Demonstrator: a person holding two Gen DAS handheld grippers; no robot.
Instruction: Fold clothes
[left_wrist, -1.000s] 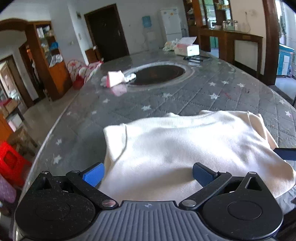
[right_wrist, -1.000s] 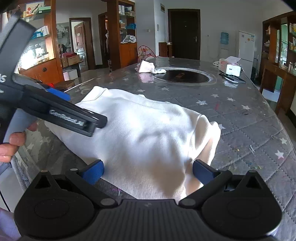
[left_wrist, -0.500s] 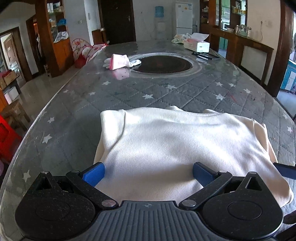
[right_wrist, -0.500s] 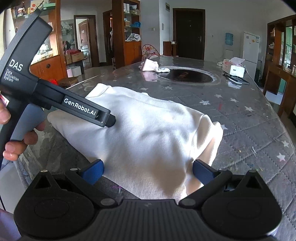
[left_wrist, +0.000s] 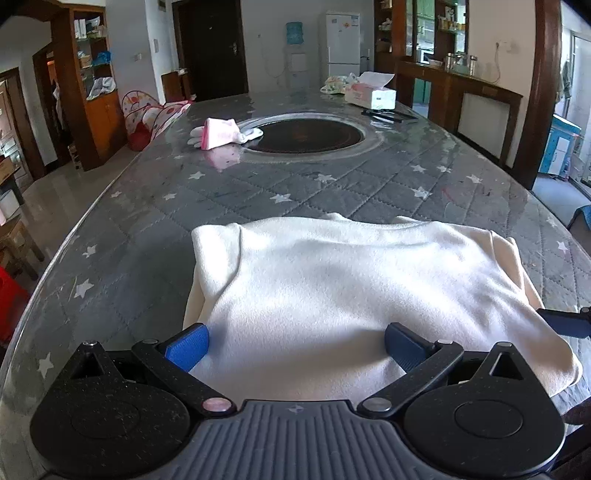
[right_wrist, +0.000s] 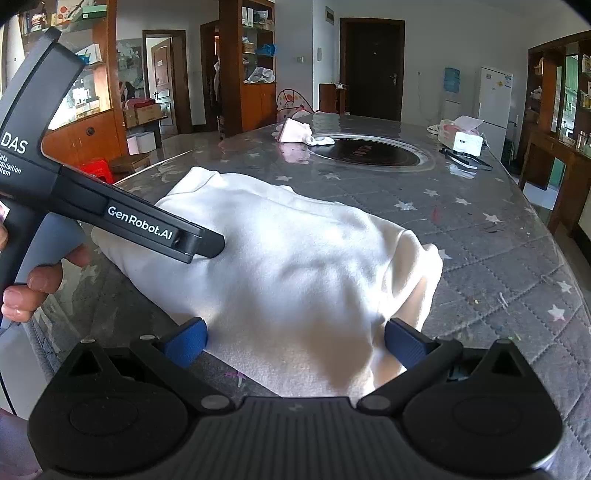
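A white garment (left_wrist: 351, 288) lies folded into a rough rectangle on the grey star-quilted table (left_wrist: 147, 221), close to its near edge. My left gripper (left_wrist: 295, 345) is open, its blue pads spread over the garment's near hem without pinching it. In the right wrist view the same garment (right_wrist: 295, 266) runs away to the left, one thick folded edge on the right. The right gripper (right_wrist: 294, 345) is open too, straddling the near corner. A hand holds the left gripper (right_wrist: 212, 245) with its tip over the cloth's left part. One right fingertip (left_wrist: 565, 323) shows at the garment's right side.
A pink and white glove (left_wrist: 221, 133) lies beside a dark round inset (left_wrist: 306, 136) in the table's middle. A tissue box (left_wrist: 371, 96) and thin black items sit at the far end. A red stool (right_wrist: 96, 168) and wooden shelves stand to the left.
The left wrist view has swung level and now faces the garment squarely. In the right wrist view the left gripper has risen and its tip has moved right. The garment has stayed put.
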